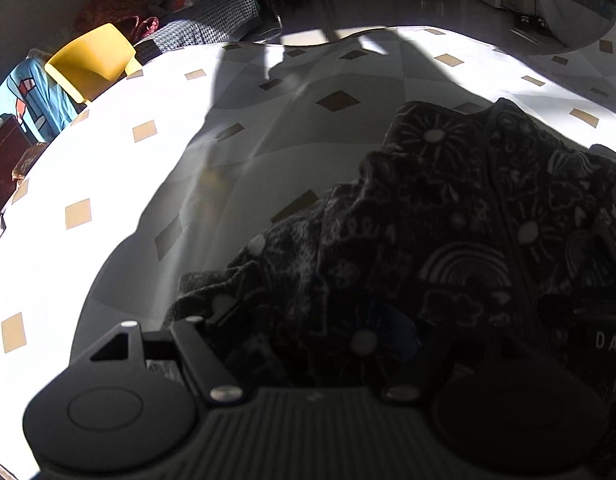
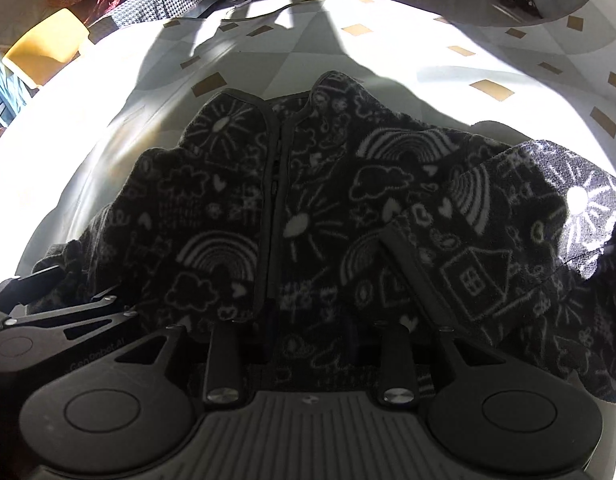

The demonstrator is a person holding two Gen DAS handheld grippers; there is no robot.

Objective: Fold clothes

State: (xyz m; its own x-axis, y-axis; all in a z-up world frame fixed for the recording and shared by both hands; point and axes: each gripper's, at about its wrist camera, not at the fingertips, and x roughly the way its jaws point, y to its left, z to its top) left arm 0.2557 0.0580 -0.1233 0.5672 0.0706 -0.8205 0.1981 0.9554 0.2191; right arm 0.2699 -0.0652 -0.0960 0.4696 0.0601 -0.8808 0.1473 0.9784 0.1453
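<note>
Dark fleece jacket (image 2: 308, 216), white doodle print (suns, rainbows, clouds, houses), lies spread on table w/ white cloth (image 2: 67, 184) patterned in tan squares. All positions given rel. to jacket.

Jacket: zip (image 2: 276, 200) runs down its middle, closed; collar end points away from camera in right wrist view. Mostly in shadow; one sleeve/edge at its right side (image 2: 580, 208) catches sun. Fabric rumpled, esp. along left edge in left wrist view (image 1: 428, 240).

Right gripper (image 2: 308, 332): directly over jacket's near hem, pointing steeply down. Finger arms close together, narrow gap, either side of zip line. Tips buried in dark fleece; can't tell whether pads pinch fabric or just sit on it.

Left gripper (image 1: 308, 344): at jacket's left near corner, over the rumpled part. Jaws spread apart; left finger (image 1: 203, 356) clear to see, right one lost in shadow. Fleece lies between/under fingers, no pinch seen. Its black body also shows beside jacket's left hem in right wrist view (image 2: 67, 312).

Beyond jacket, past table's far-left edge: yellow chair (image 1: 91, 60), checked bedding (image 1: 211, 20), red woven item (image 1: 111, 4). Sunlit cloth left of and behind jacket, strong shadows across.
</note>
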